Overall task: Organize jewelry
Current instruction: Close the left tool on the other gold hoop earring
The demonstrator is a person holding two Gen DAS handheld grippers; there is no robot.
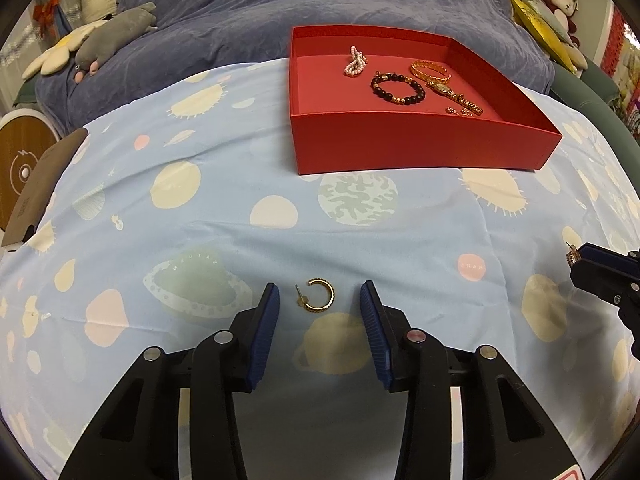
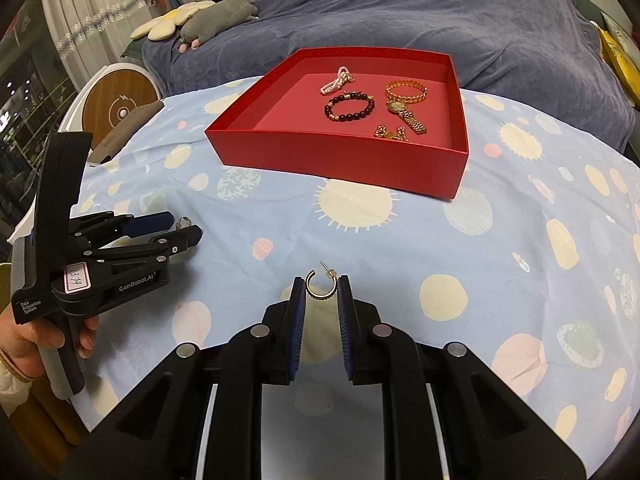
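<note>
The left gripper (image 1: 319, 296) stands with its jaws apart over a gold hoop earring (image 1: 318, 295) that lies flat on the planet-print cloth (image 1: 224, 216), low in the middle of the left wrist view; the pads sit on either side of it without touching; the hoop's open gap faces left in the frame, and its post sticks out to the upper left from the lower end of the curve.

The right gripper (image 2: 321, 286) is closed on a second hoop earring (image 2: 321, 285), pinched between the tips of its blue pads (image 2: 298, 300) in the lower middle of the right wrist view; this hoop stands upright with its curve hanging down and its gap at the top; the post points up and to the left, with a small backing on it; in the left wrist view the same earring shows at the right edge, at the tip of that gripper.

A red box (image 1: 400, 148) sits open on the cloth in the upper part of both views; inside lie a pale pink bead bracelet (image 1: 355, 62) toward the far wall, a dark bead bracelet (image 1: 397, 88) in the middle, a gold bangle (image 1: 431, 72) to its right, a gold watch (image 1: 452, 94) stretched diagonally toward the near right corner, and some small gold pieces (image 1: 456, 111) just beside the watch band.

A person's hand (image 2: 24, 344) grips the left gripper's handle at the lower left of the right wrist view.
</note>
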